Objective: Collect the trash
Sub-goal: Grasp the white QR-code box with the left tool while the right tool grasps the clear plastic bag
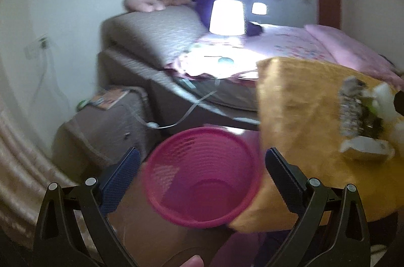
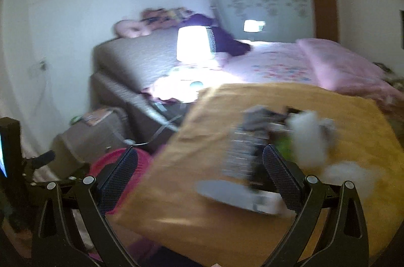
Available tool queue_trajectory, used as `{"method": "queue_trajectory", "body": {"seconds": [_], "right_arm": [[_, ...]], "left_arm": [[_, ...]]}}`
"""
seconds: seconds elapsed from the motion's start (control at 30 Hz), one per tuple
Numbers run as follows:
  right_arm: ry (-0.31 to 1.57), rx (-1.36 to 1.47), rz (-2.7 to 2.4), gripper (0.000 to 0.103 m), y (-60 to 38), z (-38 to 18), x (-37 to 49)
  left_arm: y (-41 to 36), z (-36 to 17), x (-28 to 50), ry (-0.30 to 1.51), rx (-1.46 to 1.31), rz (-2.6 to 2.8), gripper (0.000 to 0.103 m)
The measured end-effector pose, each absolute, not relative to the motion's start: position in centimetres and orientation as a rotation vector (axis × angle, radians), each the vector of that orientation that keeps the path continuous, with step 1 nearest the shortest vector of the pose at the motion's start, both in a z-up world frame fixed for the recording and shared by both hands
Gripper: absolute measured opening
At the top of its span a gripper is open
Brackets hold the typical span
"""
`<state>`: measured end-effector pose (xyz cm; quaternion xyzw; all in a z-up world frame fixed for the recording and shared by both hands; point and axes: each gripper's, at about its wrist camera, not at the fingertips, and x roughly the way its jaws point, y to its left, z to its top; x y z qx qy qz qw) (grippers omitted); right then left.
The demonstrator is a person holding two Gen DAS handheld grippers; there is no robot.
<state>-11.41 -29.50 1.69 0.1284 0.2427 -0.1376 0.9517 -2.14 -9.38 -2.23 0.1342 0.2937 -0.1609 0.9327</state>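
Bedroom scene, both views motion-blurred. Left gripper [image 1: 202, 173] spread wide, nothing between the pads, hanging over a pink bin [image 1: 202, 178] on the floor just beside the left edge of a table w/ yellow cloth [image 1: 303, 103]. Bin looks empty inside (dark patch at bottom, can't tell what). Probably parked at that table edge so stuff drops straight in.

Right gripper [image 2: 200, 181] also spread wide, holding nothing, pointed across the table toward the trash pile near the right side of the tabletop: crumpled white tissue [image 2: 310, 138], grey striped wrapper [image 2: 245, 148], flat grey-white packet [image 2: 242, 196] close to the near edge, bit of green [image 2: 284, 144] in between (too blurry to ID). Right finger [image 2: 280, 178] overlaps the pile in the view; contact can't be told. Bin rim [image 2: 113, 161] peeks out left of the table in the right view too.

Judgement: early stage, nothing collected yet; right side lining up for first grab, left likely just hovering by the bin. Next move prob. needs a lower approach + a pinch on the wrapper or tissue. Risk: light scraps sliding on the cloth, or cloth getting pinched along w/ them.

Background: bed [image 1: 290, 47] w/ lit lamp [image 1: 227, 17], brown nightstand [image 1: 106, 123].
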Motion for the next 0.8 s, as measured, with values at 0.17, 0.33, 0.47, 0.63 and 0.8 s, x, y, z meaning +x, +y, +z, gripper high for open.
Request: {"method": "queue_trajectory", "body": {"seconds": [0.17,0.33,0.47,0.63,0.8], "right_arm": [[0.494,0.304,-0.428,0.096,-34.7,0.7,-15.1],[0.489,0.265,-0.561,0.096,-38.0,-0.4,-17.5],[0.512,0.278,-0.585,0.096,-39.8,-2.0,-18.2],[0.544,0.311,-0.579,0.096,-41.5,-3.4,-18.0],[0.582,0.349,-0.587,0.096,-42.4,-4.7,-17.6]], "left_arm": [[-14.4,-2.1,-3.5,0.622,0.319,-0.519,0.095],[-19.6,-2.8,-5.2,0.636,0.373,-0.700,0.095],[-23.5,-3.4,-6.4,0.647,0.384,-0.828,0.095],[-28.0,-5.2,-6.6,0.700,0.407,-0.933,0.095],[-30.7,-7.3,-6.3,0.730,0.481,-0.965,0.095]]}}
